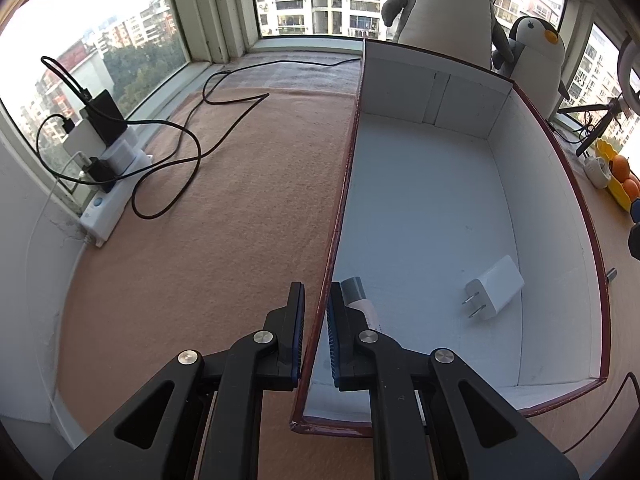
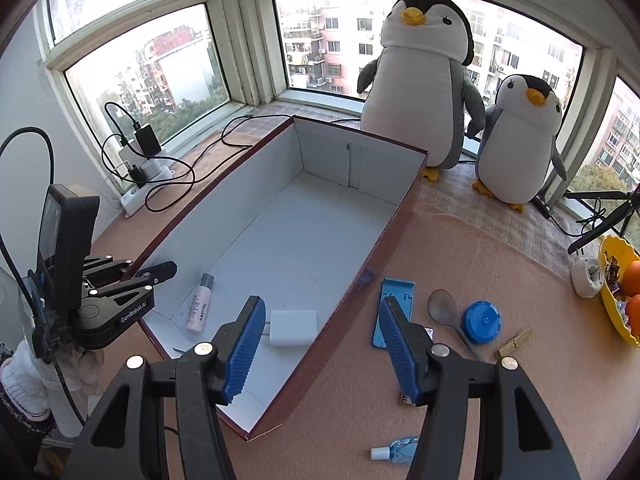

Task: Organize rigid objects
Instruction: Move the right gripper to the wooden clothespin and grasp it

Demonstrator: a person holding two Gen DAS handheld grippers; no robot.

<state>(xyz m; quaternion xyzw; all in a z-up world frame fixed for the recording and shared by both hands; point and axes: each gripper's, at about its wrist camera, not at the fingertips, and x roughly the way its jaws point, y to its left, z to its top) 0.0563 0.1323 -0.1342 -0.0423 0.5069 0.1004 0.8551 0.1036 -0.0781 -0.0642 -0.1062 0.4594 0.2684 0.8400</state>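
Note:
A long box [image 1: 432,208] with dark red outside and white inside lies on the tan mat. My left gripper [image 1: 317,286] is shut on its left wall, one finger on each side; the right wrist view shows this gripper [image 2: 150,266] at the box's near left corner. Inside lie a white charger plug [image 2: 293,327] and a small pale bottle [image 2: 199,304]. My right gripper [image 2: 320,302] is open above the box's right wall with nothing between its fingers. On the mat to the right lie a blue flat holder [image 2: 396,304], a spoon [image 2: 442,306], a blue lid [image 2: 482,321] and a clothespin [image 2: 514,342].
Two plush penguins [image 2: 420,92] stand behind the box at the window. A power strip [image 1: 116,184] with looping black cables sits at the left. A yellow bowl [image 2: 616,292] of oranges and a white roll [image 2: 586,278] are at the right; a small clear bottle [image 2: 396,450] lies near.

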